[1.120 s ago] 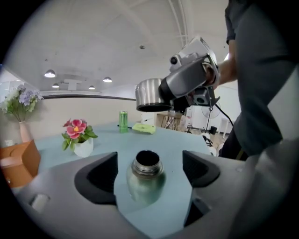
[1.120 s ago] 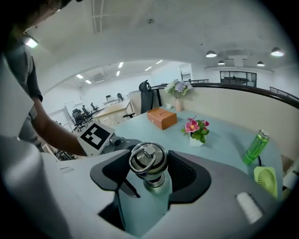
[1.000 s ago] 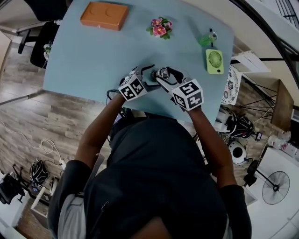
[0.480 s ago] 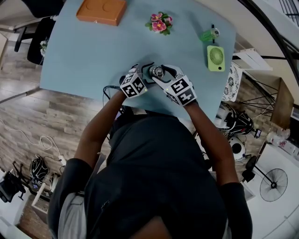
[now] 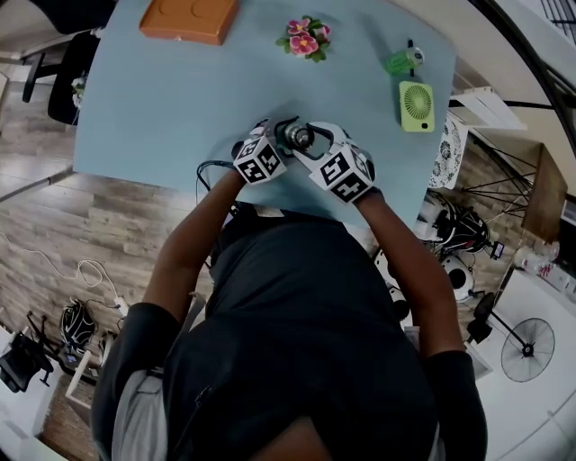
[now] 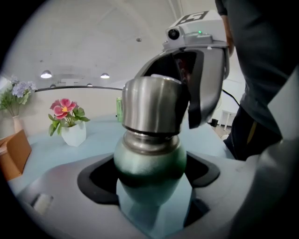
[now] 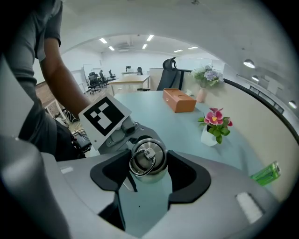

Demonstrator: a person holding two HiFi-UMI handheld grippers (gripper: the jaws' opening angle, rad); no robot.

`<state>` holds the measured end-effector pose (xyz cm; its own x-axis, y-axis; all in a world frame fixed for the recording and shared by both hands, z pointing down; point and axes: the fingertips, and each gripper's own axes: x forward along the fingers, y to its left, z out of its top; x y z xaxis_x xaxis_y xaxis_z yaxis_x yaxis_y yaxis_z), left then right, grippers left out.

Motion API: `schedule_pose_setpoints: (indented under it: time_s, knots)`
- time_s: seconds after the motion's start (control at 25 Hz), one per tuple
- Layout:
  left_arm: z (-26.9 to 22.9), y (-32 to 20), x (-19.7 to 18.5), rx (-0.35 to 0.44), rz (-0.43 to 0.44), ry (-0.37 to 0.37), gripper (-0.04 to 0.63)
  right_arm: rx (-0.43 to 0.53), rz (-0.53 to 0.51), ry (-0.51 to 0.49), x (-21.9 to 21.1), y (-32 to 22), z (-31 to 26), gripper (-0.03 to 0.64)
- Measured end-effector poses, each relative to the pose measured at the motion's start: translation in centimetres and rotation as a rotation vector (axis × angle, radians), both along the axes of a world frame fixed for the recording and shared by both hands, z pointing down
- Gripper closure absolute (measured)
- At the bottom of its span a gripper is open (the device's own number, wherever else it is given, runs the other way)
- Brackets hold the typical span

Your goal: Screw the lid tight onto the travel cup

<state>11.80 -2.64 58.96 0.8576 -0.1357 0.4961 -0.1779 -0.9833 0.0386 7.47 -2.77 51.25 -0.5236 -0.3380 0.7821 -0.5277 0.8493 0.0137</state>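
Note:
The travel cup stands near the front edge of the light-blue table (image 5: 162,108). In the left gripper view its green body (image 6: 149,161) sits between the jaws of my left gripper (image 6: 152,186), which is shut on it. The steel lid (image 6: 152,105) sits on the cup's neck. My right gripper (image 7: 147,179) is shut on the lid (image 7: 148,158), whose ring handle faces the camera. In the head view the left gripper (image 5: 284,140) and right gripper (image 5: 309,142) meet at the cup (image 5: 298,138) from either side.
At the table's far side lie an orange box (image 5: 187,18), a small pot of pink flowers (image 5: 306,40), a green bottle (image 5: 402,61) and a green hand fan (image 5: 415,105). A black cable (image 5: 211,167) hangs at the front edge beside the left gripper.
My right gripper has swung leftward around the lid, its marker cube turning with it. The left gripper stays clamped on the cup body.

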Motion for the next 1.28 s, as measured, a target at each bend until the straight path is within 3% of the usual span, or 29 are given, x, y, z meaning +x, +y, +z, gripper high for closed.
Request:
schedule_pose_setpoints:
  time_s: [0.64, 0.76, 0.92, 1.0, 1.12, 1.28]
  knots:
    - [0.3, -0.4, 0.1, 0.032, -0.013, 0.036, 0.163, -0.119, -0.138, 0.137, 0.1, 0.4, 0.6, 0.365]
    - [0.2, -0.4, 0.2, 0.032, -0.006, 0.035, 0.163, -0.067, -0.348, 0.198, 0.0, 0.9, -0.9, 0.36]
    - [0.2, -0.3, 0.0, 0.032, -0.001, 0.037, 0.163, 0.18, -0.924, 0.441, 0.8, 1.6, -2.2, 0.359]
    - [0.3, -0.4, 0.0, 0.033, -0.001, 0.038, 0.163, 0.272, -1.141, 0.544, 1.2, 1.4, -1.7, 0.36]
    - [0.2, -0.4, 0.0, 0.032, 0.001, 0.038, 0.163, 0.337, -1.316, 0.609, 1.0, 0.8, -0.9, 0.36]
    - [0.1, -0.4, 0.0, 0.033, 0.005, 0.039, 0.163, 0.353, -1.418, 0.628, 0.4, 0.5, -0.2, 0.36]
